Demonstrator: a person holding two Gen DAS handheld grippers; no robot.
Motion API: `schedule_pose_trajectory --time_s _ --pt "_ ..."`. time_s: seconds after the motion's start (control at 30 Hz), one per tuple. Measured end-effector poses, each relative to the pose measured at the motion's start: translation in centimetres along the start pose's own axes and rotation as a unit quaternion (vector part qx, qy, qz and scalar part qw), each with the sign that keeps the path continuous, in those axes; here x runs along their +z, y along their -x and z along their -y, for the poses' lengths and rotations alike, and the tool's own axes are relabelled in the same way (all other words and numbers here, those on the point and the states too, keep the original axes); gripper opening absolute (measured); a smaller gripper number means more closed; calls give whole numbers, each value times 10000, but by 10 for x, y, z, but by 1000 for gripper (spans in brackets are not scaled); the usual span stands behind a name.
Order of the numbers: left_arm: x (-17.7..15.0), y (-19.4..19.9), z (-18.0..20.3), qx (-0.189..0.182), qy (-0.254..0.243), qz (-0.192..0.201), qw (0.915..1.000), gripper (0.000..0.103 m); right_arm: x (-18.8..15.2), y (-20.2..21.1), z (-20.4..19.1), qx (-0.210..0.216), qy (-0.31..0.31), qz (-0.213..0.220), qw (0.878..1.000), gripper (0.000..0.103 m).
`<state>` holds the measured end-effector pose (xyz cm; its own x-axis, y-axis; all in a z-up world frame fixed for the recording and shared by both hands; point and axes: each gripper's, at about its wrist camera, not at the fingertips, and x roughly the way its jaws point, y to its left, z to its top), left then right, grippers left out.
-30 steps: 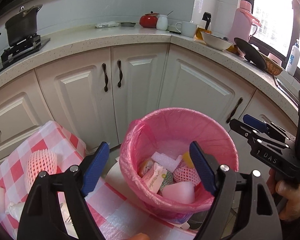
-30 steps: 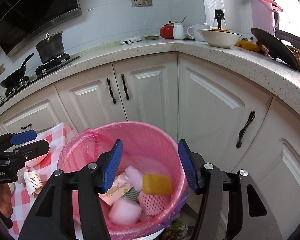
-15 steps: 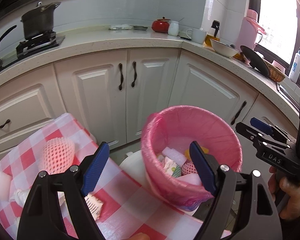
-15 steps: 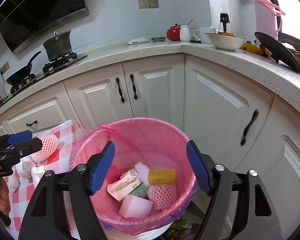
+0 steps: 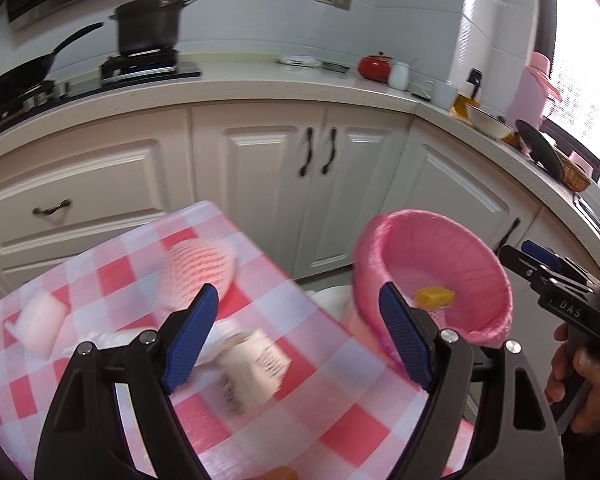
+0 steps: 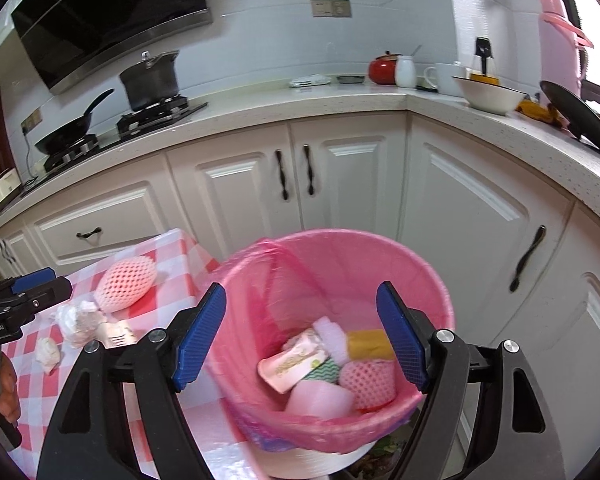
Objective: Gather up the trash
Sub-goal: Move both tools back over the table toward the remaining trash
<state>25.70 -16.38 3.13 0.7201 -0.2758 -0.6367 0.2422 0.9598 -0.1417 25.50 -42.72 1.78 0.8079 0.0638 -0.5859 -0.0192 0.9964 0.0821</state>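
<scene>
left hand-held gripper [image 5: 298, 334]: wide, empty, over wrapper [image 5: 252, 372] | right hand-held gripper [image 6: 300, 336]: wide, empty, over bin [image 6: 340, 248], frame centre

We hold our left gripper [image 5: 298, 322] low in the frame centre, jaws wide apart, nothing between them, our right gripper [image 6: 302, 326] likewise spread and empty, our right hand [image 5: 580, 384] gripping its handle at the lower right edge.

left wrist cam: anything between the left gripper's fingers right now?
Nothing is gripped. In the left wrist view the left gripper stands open above the checked tablecloth; a blurred white wrapper lies on the cloth, framed between the fingers.
</scene>
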Motion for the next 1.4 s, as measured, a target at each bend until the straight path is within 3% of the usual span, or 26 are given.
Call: schedule_pose_trajectory --time_s 0.6,1.0,1.4 --pt "-34 55 -104 597 711 143 9956 79 -7 2 -82 499 444 -127 9977 76" --pt "-52 67 -141 779 977 109 9921 79 -22 -13 -132 773 722 -373 9937 82" --pt "-58 52 -155 670 1097 -52 9917 80 -51 -56 -183 938 1084 -863 9859 84"
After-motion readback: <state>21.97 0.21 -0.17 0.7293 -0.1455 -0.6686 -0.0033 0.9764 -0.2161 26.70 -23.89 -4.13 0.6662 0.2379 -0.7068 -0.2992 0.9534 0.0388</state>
